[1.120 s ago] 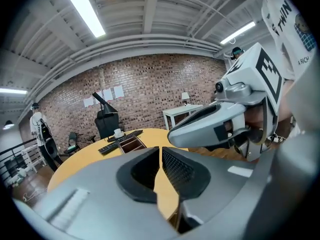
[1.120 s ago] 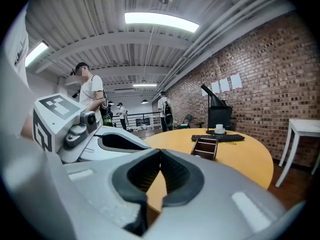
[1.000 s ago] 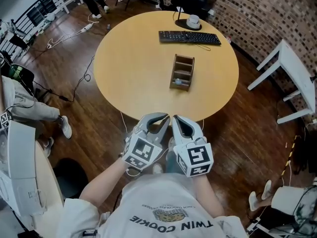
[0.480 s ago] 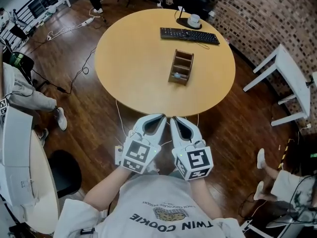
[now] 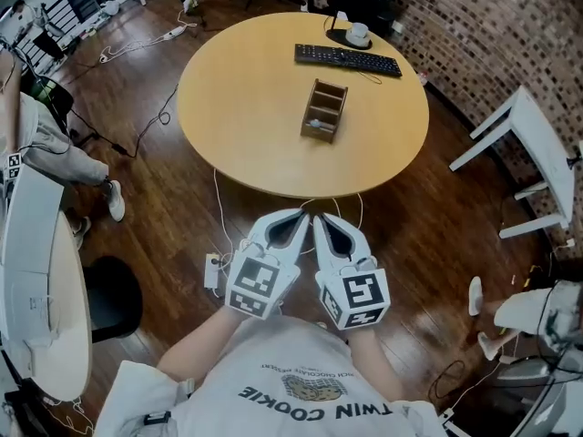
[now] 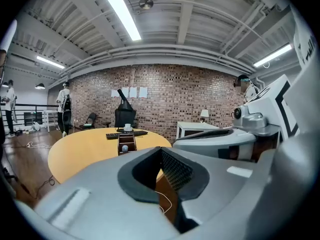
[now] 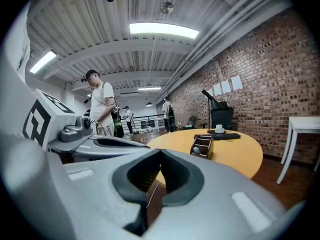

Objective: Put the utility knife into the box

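A small wooden box (image 5: 324, 110) with open compartments stands in the middle of the round yellow table (image 5: 246, 107), and it also shows far off in both gripper views (image 6: 126, 145) (image 7: 202, 146). A pale grey-blue thing (image 5: 316, 127) sits in its near compartment; I cannot tell whether it is the utility knife. My left gripper (image 5: 296, 218) and right gripper (image 5: 323, 219) are side by side close to my body, over the wood floor and short of the table. Both are shut with nothing between the jaws (image 6: 161, 150) (image 7: 160, 152).
A black keyboard (image 5: 347, 59) and a white cup (image 5: 357, 34) lie at the table's far edge. White cables and a power strip (image 5: 211, 271) lie on the floor under my grippers. A white side table (image 5: 533, 144) stands right; a seated person's leg (image 5: 64, 167) shows at left.
The table and box have drifted farther from me and up the head view. Both grippers have stayed together near my chest.
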Demonstrator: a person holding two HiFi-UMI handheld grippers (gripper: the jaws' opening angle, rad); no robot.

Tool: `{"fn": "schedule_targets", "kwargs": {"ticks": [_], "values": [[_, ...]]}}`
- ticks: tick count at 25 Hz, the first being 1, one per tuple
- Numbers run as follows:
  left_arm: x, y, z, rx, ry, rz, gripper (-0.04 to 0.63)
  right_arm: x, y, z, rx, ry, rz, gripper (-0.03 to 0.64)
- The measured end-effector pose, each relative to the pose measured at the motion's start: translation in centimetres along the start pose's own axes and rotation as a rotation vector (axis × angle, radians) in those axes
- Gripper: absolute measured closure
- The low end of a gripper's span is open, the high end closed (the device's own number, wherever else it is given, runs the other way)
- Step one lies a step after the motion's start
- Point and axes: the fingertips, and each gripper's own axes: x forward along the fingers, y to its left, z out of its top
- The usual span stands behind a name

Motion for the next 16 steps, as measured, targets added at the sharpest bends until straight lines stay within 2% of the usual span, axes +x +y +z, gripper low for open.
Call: {"fn": "schedule_targets", "kwargs": {"ticks": [16], "values": [[-1.3, -10.8, -0.4, -0.014, -0.004, 0.05, 0.588, -10.2, -2.5, -2.2, -0.003, -0.012, 0.032, 0.615]]}}
